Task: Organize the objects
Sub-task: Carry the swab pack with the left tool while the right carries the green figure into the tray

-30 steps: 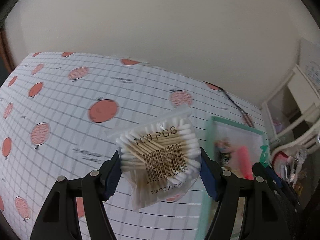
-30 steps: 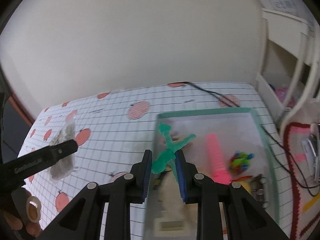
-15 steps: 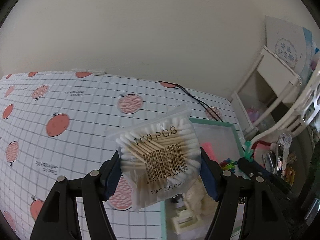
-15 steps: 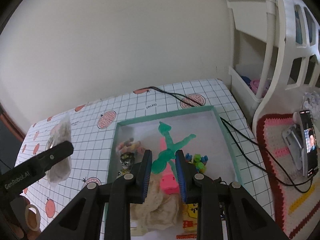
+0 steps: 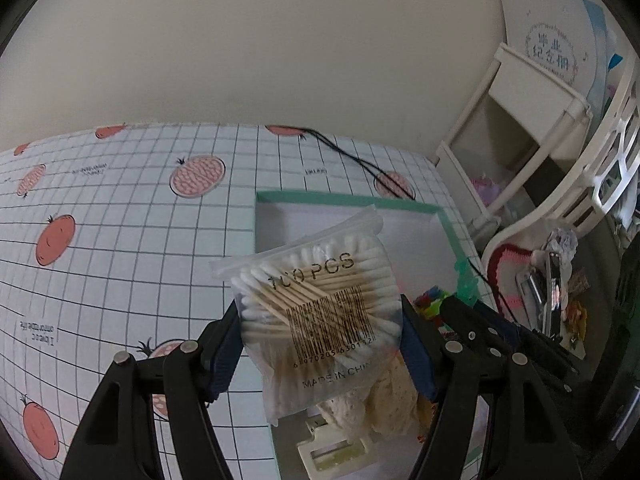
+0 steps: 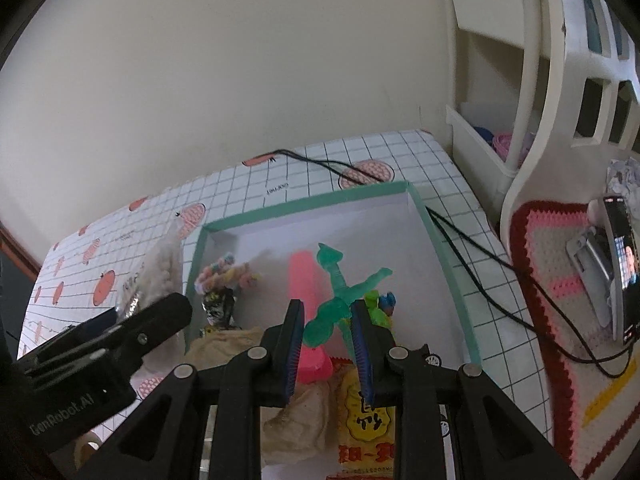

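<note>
Above a tomato-print tabletop (image 5: 120,216), both tongs hover over the green-rimmed tray (image 6: 440,240): left tongs (image 5: 320,336) clamping a cotton-swab bag (image 5: 320,304), right tongs (image 6: 326,332) gripping a green figure (image 6: 340,292), nearer centre.

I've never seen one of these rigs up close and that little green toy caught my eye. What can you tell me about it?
The green figure is a small translucent toy, soft plastic by the look, with a pointed head, spread arms and a rounded lower end. It tilts with its head away from the camera, clamped at the body between the right gripper pads. It hangs above the green-rimmed box, over a pink tube. Only the pads seem to touch it.
</note>
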